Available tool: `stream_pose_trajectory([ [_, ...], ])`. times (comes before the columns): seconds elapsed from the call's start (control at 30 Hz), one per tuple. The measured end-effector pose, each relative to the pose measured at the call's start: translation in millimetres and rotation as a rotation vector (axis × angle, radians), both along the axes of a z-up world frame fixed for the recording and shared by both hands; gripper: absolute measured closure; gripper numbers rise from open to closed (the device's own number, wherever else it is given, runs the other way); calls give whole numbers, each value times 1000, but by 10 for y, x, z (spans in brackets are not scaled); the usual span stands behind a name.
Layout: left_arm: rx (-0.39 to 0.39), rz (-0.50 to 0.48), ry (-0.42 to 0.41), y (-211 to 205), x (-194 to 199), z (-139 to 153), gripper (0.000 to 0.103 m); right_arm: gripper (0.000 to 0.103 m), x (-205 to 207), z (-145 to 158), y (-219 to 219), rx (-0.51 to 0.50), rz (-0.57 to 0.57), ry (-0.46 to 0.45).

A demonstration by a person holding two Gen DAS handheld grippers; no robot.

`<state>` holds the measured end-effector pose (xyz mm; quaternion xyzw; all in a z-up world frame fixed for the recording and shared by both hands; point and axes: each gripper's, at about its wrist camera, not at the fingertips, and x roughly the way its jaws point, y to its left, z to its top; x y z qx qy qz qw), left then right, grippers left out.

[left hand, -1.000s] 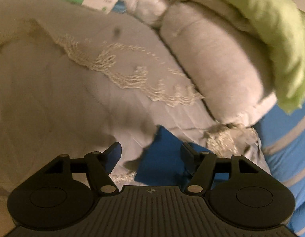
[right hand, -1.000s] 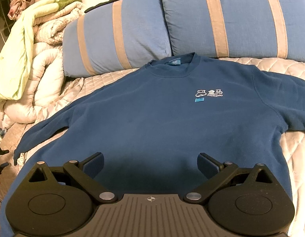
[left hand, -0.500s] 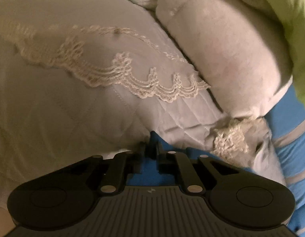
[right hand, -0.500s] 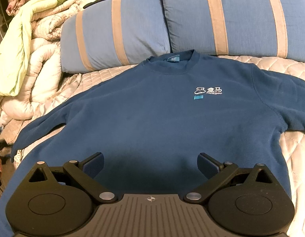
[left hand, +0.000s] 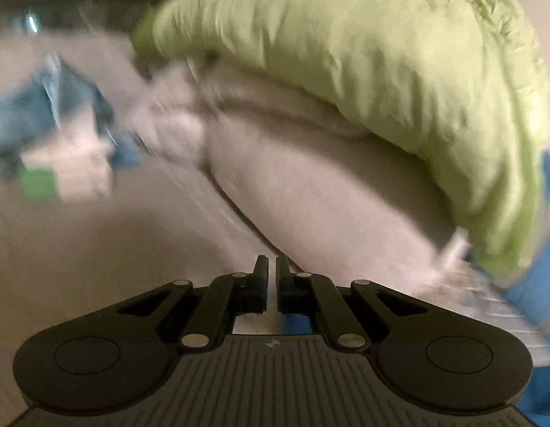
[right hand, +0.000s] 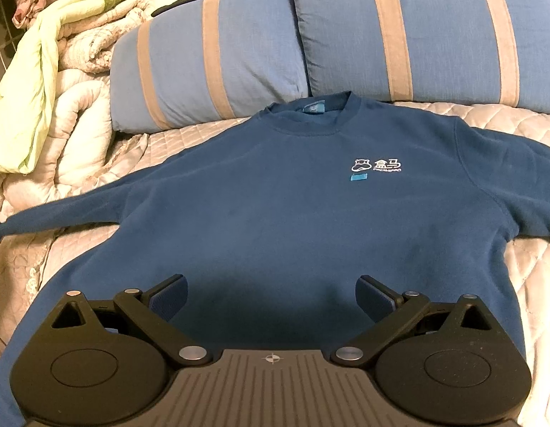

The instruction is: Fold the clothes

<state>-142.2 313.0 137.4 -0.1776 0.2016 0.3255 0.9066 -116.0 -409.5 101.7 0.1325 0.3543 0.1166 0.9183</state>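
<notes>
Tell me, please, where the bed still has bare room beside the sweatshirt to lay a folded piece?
Bare quilted bedspread shows below the sweatshirt's right sleeve, and a narrow strip between its left shoulder and the striped pillows. The left edge is crowded by piled duvets.

We see the left hand-held gripper (left hand: 271,277), wide apart a second ago, now nearly closed and swung up toward the green blanket (left hand: 381,71) at 1 o'clock, the sweatshirt's (right hand: 275,213) sleeve (right hand: 61,213) pulled straighter toward 9 o'clock.
</notes>
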Motion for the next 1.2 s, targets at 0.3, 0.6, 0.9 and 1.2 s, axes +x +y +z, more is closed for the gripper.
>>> stream_pose_trajectory([
  [0.3,-79,-96,-29,-129,-47,-94,40,2,-5,5,-15,15,-4,-11],
  [0.6,-151,-241,-51,-566,-218,-178,30,2,-12,-4,-54,32,-10,-22],
  [0.9,-601,-162,-201,-313,-600,-855,30,2,-27,-3,-77,42,-8,-28],
  [1.2,-873,-68,-350,-40,-726,-1458,45,2,-18,2,-65,33,-6,-22],
])
